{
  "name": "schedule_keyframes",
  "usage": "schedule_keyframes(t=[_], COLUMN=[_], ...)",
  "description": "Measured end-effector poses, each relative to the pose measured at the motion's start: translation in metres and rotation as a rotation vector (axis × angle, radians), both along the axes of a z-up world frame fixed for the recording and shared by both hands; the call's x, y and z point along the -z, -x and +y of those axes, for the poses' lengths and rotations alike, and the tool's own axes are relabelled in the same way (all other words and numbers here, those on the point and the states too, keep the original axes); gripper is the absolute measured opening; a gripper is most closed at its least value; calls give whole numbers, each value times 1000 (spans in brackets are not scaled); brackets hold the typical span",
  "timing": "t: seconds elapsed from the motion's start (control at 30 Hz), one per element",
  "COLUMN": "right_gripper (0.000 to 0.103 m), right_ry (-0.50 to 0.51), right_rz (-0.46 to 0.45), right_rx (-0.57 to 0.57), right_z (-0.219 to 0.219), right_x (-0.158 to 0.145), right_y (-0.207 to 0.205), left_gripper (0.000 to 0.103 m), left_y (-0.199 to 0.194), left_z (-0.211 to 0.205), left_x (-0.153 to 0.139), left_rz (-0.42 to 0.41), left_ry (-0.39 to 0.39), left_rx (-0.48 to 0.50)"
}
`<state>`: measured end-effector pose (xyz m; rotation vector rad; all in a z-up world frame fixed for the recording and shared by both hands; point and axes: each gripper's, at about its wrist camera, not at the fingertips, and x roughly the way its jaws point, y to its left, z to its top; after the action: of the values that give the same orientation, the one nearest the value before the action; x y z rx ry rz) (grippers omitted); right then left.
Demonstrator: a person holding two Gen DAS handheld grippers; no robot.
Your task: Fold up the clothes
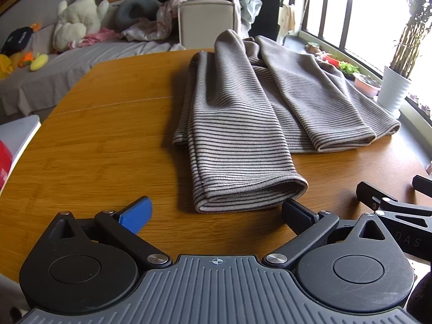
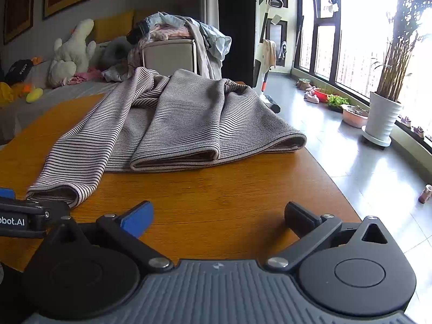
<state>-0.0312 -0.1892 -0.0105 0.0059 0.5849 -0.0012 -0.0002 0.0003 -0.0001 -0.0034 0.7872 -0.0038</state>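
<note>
The left gripper [image 1: 216,210] and the right gripper [image 2: 218,217] are held spread wide with nothing gripped, just above the wooden table [image 1: 108,140], on which the striped garment [image 1: 243,113] is laid, its nearest sleeve cuff just ahead of the left gripper.

Left tongs [image 1: 216,213], right tongs [image 2: 218,216] agape

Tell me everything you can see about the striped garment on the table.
The striped garment is a soft ribbed knit, beige-grey with thin dark stripes. It lies loosely folded lengthwise in several overlapping panels on the wooden table, far end bunched up. One narrow panel reaches toward the grippers, its hem doubled over. Both open grippers sit just short of it; neither holds it.
</note>
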Motion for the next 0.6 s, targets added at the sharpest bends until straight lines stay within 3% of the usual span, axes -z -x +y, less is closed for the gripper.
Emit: schedule_keyframes(t=[0.6], right_gripper=[103], right_ry=[4], right_rz=[9], right_rx=[0], right_z=[1], right_x=[1], right_y=[-3], left_gripper=[103], left_y=[-2], left_z=[5], left_x=[1], left_rz=[4], left_ry=[9], left_rx=[-5])
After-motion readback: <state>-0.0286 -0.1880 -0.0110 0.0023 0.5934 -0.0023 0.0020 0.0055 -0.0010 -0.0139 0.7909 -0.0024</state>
